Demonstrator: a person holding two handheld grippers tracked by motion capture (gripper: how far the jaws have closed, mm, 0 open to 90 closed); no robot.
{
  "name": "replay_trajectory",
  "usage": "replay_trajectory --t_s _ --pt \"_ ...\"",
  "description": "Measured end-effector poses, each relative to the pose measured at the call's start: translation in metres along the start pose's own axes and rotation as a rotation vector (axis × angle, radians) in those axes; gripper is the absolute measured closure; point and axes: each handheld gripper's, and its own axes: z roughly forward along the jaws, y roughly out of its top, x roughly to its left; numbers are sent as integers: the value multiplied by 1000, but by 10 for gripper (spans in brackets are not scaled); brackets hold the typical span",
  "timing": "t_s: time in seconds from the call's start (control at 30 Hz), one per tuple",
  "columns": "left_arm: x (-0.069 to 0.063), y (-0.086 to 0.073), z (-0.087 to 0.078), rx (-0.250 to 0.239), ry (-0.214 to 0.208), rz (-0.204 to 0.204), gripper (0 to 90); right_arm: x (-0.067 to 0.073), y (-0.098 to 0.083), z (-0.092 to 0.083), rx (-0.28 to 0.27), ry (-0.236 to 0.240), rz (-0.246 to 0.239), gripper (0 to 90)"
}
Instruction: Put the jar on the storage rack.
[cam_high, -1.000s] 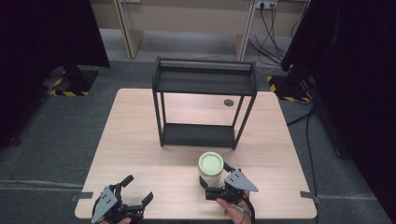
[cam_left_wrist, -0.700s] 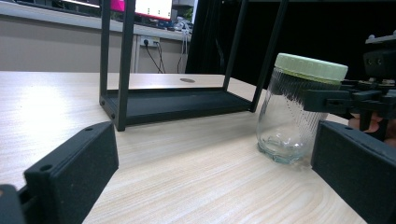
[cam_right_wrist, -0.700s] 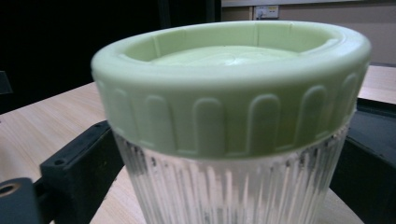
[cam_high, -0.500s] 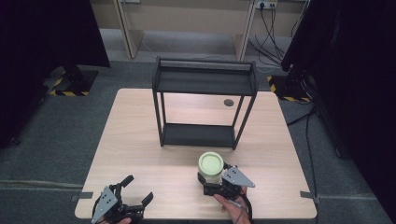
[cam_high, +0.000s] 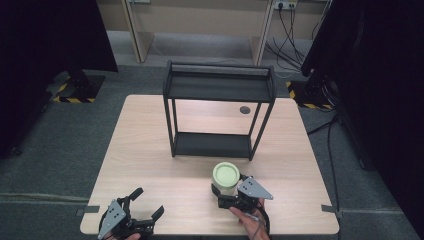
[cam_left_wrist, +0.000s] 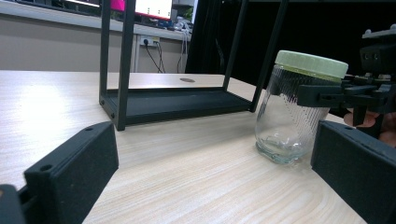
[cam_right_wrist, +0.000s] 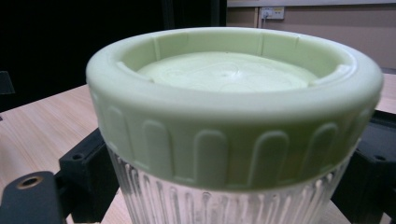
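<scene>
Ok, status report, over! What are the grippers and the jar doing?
Left hand-held gripper open, idle. Right hand-held gripper around the green-lidded jar; grip unclear. Jar upright on table. Black shelf just behind.

A black two-tier metal rack (cam_high: 218, 112) stands at the middle of the pale wooden counter (cam_high: 145, 150). Just behind the rack's right legs, a small round dark grommet (cam_high: 244, 109) sits in the counter. Beyond the rack, cables (cam_high: 292, 22) hang from a wall socket (cam_high: 281, 4) above grey carpet (cam_high: 65, 145).
</scene>
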Motion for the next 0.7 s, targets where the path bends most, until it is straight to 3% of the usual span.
replay_trajectory --t_s 0.7 --pt "0 0 0 -2 -1 0 1 0 27 15 17 8 2 117"
